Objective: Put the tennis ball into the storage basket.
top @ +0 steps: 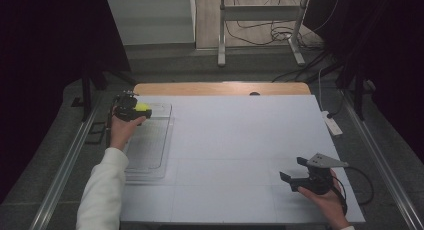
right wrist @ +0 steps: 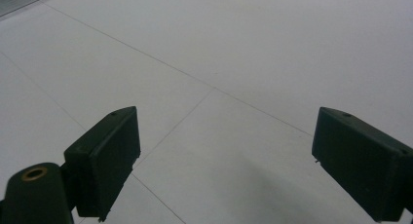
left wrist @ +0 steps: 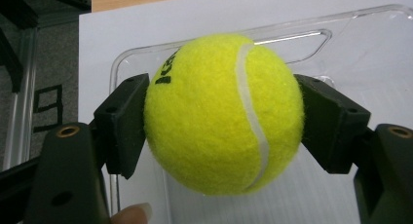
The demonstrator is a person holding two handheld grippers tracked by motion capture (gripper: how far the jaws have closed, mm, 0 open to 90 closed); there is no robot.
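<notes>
Our left jaws are clamped on a yellow tennis ball (left wrist: pixel 224 114), one black pad pressing each side of it, at nine and three o'clock of the ball in the left gripper view. The ball's white seam curves down its right half, and part of a black printed word shows at its upper left. A fingertip (left wrist: pixel 131 215) of ours shows at the bottom edge of that view, about seven o'clock from the ball.

In the high view we hold the left gripper (top: pixel 131 109) and its ball over the far end of a clear plastic tray (top: pixel 150 150), which lies along the left side of the table (top: pixel 240 140), at roughly nine to ten o'clock from the table's middle. Behind the ball, in the left gripper view, we see the tray's rounded rim and a long slot-shaped handle near its far edge. Whether the ball touches the tray floor we cannot tell.

Our right gripper (top: pixel 292 169) sits well apart from the tray, at about four o'clock on the table, in our right hand (top: pixel 325 197). Its jaws stand spread wide with nothing between them; the right gripper view shows bare white table surface crossed by thin seam lines. A grey three-cornered plate tops this gripper, and its cable loops off toward the table's right edge.
</notes>
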